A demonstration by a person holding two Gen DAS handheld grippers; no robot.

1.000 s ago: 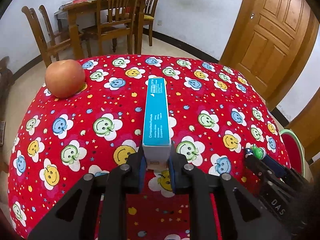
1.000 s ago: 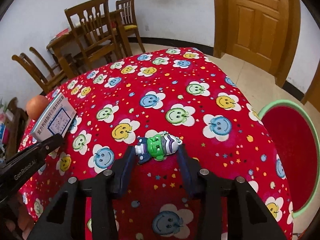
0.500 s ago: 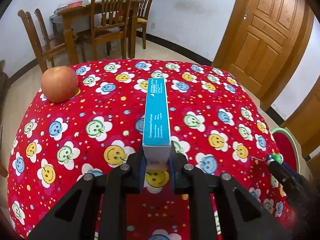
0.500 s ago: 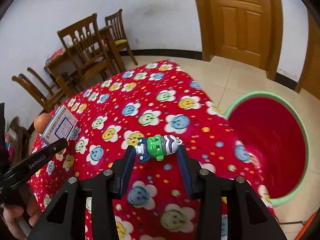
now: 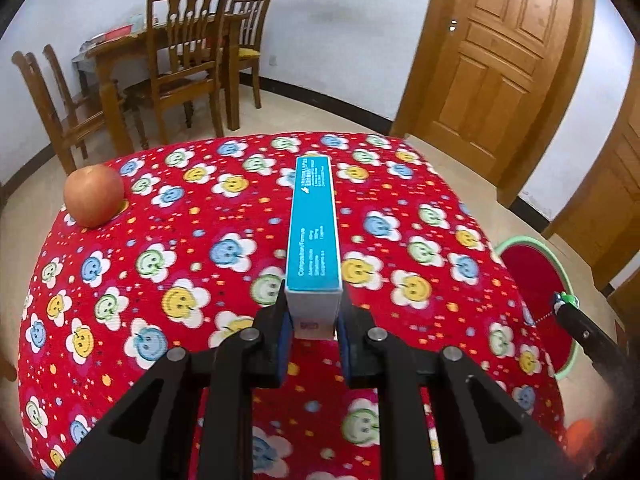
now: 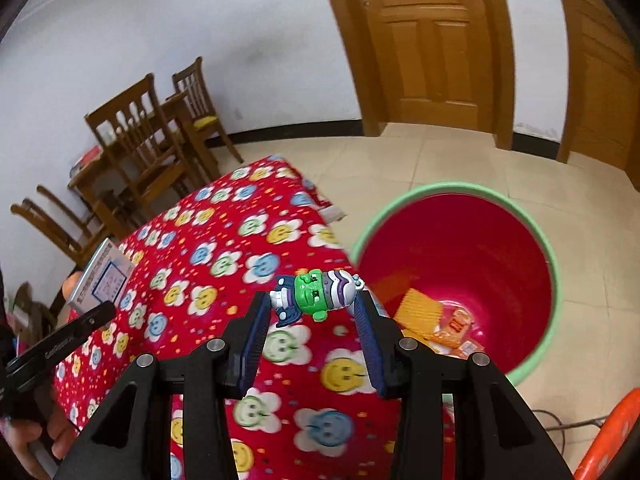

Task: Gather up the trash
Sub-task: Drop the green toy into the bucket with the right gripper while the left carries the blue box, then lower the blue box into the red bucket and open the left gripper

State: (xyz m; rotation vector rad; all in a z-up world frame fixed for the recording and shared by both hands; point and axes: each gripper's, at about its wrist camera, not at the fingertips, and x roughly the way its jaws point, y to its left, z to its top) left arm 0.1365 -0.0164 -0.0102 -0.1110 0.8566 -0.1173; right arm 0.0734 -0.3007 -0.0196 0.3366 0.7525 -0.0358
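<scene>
- Surface w/ red smiley cloth; apple near its far left edge.
- Red bin, green rim, on floor beside surface; wrappers inside.
- Left tool clamped on blue box, held above cloth.
- Right tool grips small green toy by its ends, near bin rim.
</scene>
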